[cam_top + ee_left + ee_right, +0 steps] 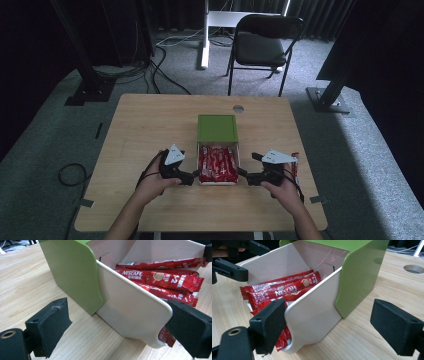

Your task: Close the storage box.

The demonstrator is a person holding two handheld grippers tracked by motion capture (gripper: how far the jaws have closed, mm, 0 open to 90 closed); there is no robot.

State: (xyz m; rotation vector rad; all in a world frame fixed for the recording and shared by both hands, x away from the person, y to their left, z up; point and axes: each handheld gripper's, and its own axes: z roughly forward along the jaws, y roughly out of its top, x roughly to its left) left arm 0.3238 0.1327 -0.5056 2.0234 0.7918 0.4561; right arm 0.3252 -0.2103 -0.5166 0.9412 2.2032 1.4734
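A white drawer [218,165] stands pulled out toward the person from a green box [217,128] near the middle of a pale wooden worktop [150,125]. The drawer is full of red sachets [217,164] lying lengthwise. In the left gripper view one sachet [160,277] reads "NESCAFE" in white letters, with "1+2" near its end and a small picture of a coffee cup. In the right gripper view another sachet [294,288] also reads "NESCAFE". Smaller print on the packs is too blurred to read.

The left gripper [192,176] sits at the drawer's front left corner, its fingers [50,325] spread, one outside the drawer's side wall and one at its front edge. The right gripper [245,175] sits at the front right corner, its fingers [270,323] likewise spread across the side wall. Neither is pinching anything. One more red sachet [295,167] lies on the worktop just beyond the right hand.

The worktop has a light wood grain and a round cable hole [238,108] near its far edge. It stands on grey carpet [45,150]. Beyond it are a black chair [265,45], the white leg of another table [205,35], black stand bases and loose black cables [150,65], with dark curtains behind.
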